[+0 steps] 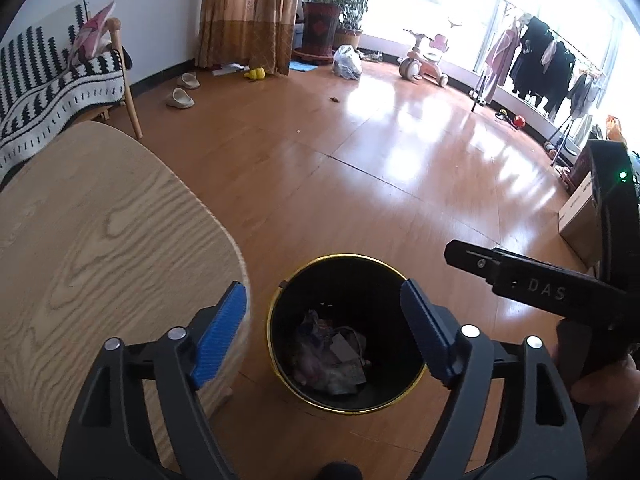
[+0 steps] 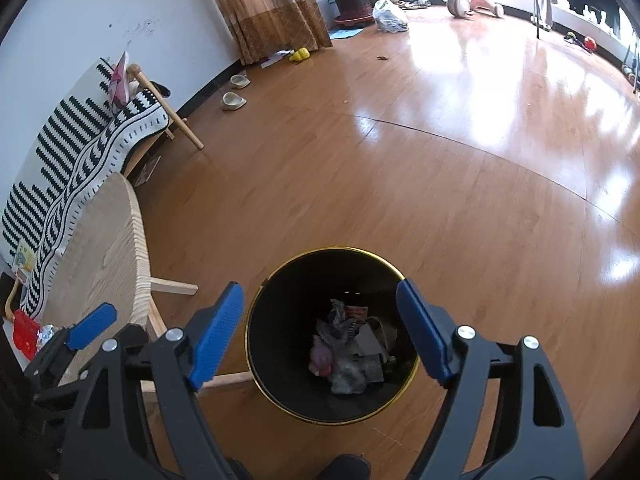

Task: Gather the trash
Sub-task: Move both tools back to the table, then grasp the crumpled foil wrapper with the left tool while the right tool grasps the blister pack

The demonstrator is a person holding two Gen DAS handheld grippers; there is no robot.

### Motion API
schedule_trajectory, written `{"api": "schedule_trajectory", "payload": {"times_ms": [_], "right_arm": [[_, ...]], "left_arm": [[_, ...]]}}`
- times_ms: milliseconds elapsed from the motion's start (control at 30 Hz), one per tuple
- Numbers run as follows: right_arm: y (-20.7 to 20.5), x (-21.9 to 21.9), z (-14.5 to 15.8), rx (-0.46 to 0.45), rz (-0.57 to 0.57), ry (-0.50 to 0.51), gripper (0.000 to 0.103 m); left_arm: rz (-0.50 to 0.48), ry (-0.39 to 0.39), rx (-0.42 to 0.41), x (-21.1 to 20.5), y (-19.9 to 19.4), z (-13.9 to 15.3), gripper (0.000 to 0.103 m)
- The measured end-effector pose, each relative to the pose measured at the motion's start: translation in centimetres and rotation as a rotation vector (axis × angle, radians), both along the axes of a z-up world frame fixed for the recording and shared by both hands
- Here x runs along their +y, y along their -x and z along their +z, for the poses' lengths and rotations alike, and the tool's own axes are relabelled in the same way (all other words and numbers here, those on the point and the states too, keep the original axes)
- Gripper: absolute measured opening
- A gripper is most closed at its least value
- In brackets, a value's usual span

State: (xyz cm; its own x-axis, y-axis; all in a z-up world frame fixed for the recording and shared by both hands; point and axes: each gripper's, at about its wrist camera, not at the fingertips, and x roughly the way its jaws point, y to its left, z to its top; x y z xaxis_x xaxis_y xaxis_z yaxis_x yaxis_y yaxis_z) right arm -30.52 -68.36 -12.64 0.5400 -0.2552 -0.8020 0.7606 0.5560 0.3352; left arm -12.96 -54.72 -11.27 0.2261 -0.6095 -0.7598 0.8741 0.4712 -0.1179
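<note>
A black waste bin with a gold rim point(image 1: 280, 296) stands on the wooden floor beside a light wooden table point(image 1: 92, 240). Crumpled paper and wrappers point(image 1: 332, 356) lie at its bottom. My left gripper point(image 1: 326, 332) hovers above the bin mouth, open, with nothing between its blue pads point(image 1: 222, 336). In the right wrist view the same bin point(image 2: 256, 312) holds the trash point(image 2: 352, 352), and my right gripper point(image 2: 320, 332) hangs over it, open and empty too. The right gripper's black body point(image 1: 532, 284) shows at the right of the left wrist view.
A bench with a striped black-and-white throw point(image 1: 48, 92) stands behind the table. Slippers point(image 1: 180, 98), a yellow toy point(image 1: 256, 74), a plastic bag point(image 1: 347, 63), a plant pot point(image 1: 320, 28), a child's tricycle point(image 1: 426, 58) and a clothes rack point(image 1: 540, 60) line the far side. A red item point(image 2: 24, 334) lies by the table.
</note>
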Motion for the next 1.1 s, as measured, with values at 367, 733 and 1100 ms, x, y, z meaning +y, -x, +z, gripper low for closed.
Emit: {"api": "schedule_trajectory", "payload": {"times_ms": [367, 733, 1100], "right_arm": [[-9.2, 7.1, 3.6, -0.021, 0.197, 0.038, 0.08], [-24.2, 24.7, 7.9, -0.059, 0.552, 0.075, 0.08], [-34.1, 39.6, 8.2, -0.028, 0.794, 0.123, 0.081]], "left_arm": [[0.2, 0.019, -0.05, 10.6, -6.5, 4.4, 0.088], [0.601, 0.012, -0.082, 30.9, -16.9, 6.3, 0.088], [0.779, -0.031, -0.016, 45.7, -23.3, 2.4, 0.084]]}}
